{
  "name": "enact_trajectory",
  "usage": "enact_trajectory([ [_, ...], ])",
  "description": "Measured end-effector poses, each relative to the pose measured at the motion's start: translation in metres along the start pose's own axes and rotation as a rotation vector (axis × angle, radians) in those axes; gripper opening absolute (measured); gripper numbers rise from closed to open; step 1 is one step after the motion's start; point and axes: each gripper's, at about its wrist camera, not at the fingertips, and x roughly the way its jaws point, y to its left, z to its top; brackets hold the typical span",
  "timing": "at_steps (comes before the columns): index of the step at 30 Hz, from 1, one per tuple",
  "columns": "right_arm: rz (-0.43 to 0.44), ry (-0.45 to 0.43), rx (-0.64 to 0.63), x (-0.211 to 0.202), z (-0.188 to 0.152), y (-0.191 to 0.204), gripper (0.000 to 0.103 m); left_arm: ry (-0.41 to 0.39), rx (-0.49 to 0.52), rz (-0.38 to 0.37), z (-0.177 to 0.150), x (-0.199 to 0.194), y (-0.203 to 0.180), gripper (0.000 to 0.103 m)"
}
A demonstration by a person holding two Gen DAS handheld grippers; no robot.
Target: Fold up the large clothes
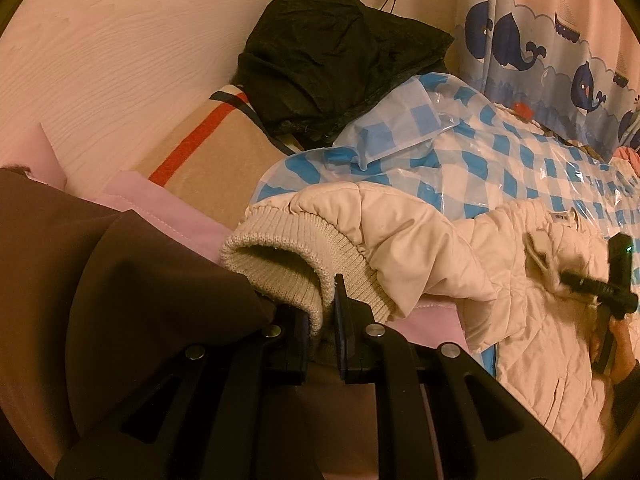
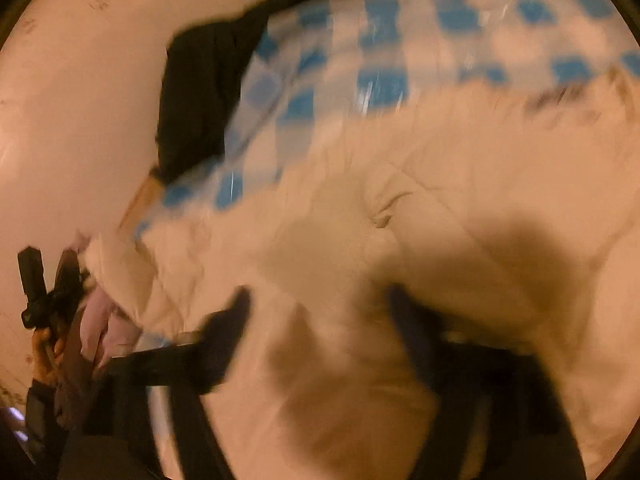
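A cream puffer jacket (image 1: 532,312) lies spread on the bed. Its sleeve reaches left and ends in a ribbed knit cuff (image 1: 280,260). My left gripper (image 1: 325,312) is shut on the lower edge of that cuff and holds it just above the pink sheet. The right wrist view is blurred. In it my right gripper (image 2: 320,312) stands open with its fingers (image 2: 236,312) wide apart over the jacket's body (image 2: 460,184); cream fabric lies between and under them, and no pad presses on it. At the right edge of the left wrist view, a hand (image 1: 624,344) holds a black tool over the jacket.
A blue-and-white checked bundle in clear plastic (image 1: 500,148) lies under and behind the jacket. Black clothing (image 1: 332,52) is piled at the back by the pale wall. A dark brown cloth (image 1: 120,272) hangs at the left, over a pink sheet (image 1: 152,204). A whale-print curtain (image 1: 560,40) hangs at the right.
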Motion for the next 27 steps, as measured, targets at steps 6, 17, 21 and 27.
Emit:
enact_trajectory([
  [6,0.066,-0.161,-0.052,-0.099,-0.009,0.007,0.078,-0.005,-0.004,-0.015,-0.001,0.0,0.003,0.01],
  [17,-0.309,-0.233,0.386,-0.211,-0.041,-0.199,0.087,0.0,0.001,-0.008,0.0,0.002,0.001,0.01],
  [21,-0.255,-0.343,0.183,-0.215,-0.032,-0.133,0.088,0.003,-0.002,-0.02,0.002,0.001,0.001,0.011],
  [27,-0.167,-0.212,0.033,-0.146,-0.02,-0.074,0.09,0.073,-0.053,-0.121,0.014,-0.004,-0.001,0.038],
])
